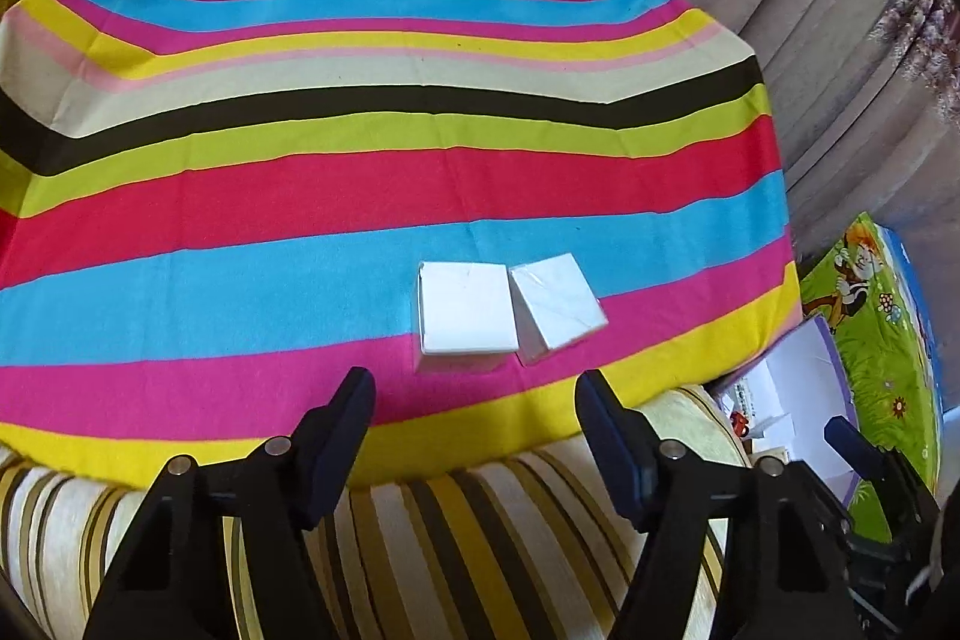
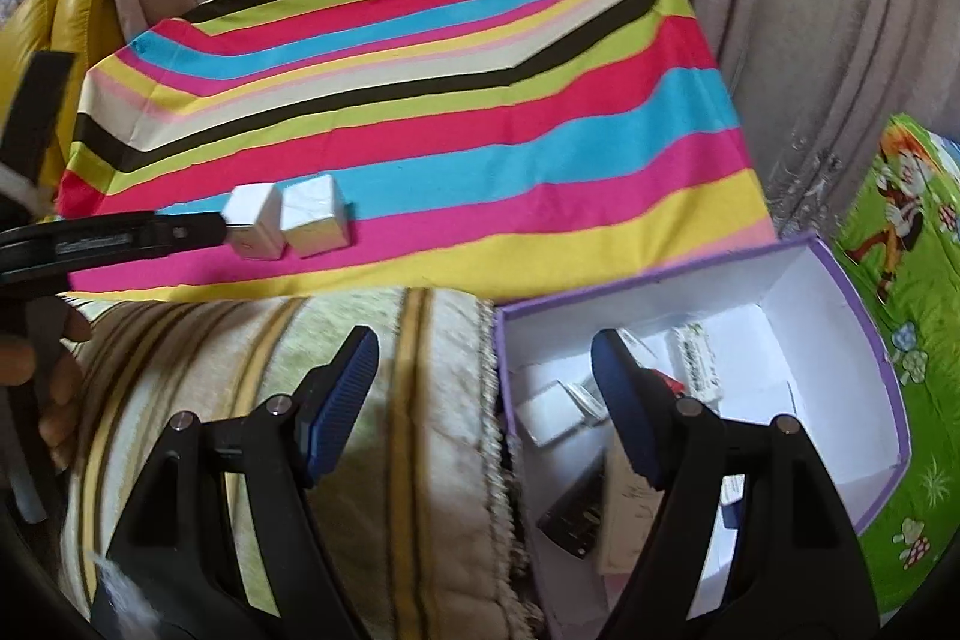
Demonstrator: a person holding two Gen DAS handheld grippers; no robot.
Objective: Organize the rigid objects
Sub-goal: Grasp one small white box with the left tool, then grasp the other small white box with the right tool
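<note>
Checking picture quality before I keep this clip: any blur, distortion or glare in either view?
Left wrist view: strong fisheye bending of the striped cloth, dark corners, the two white boxes fairly sharp, no harsh glare. Right wrist view: same bending; the left tongs at the edge are smeared, the purple box interior is bright, not washed out.

In the right wrist view the left gripper (image 2: 225,229) enters from the left edge, which cuts off its body, and its tip covers part of the nearer white box (image 2: 255,220). The hand (image 2: 57,388) holding it is blurred and half out of the picture. The right gripper's finger (image 2: 630,406) hides part of what lies in the purple box (image 2: 840,292); the printing on the packets (image 2: 699,364) there is too small to read. In the left wrist view the purple box (image 1: 804,370) is cut by the gripper frame.
</note>
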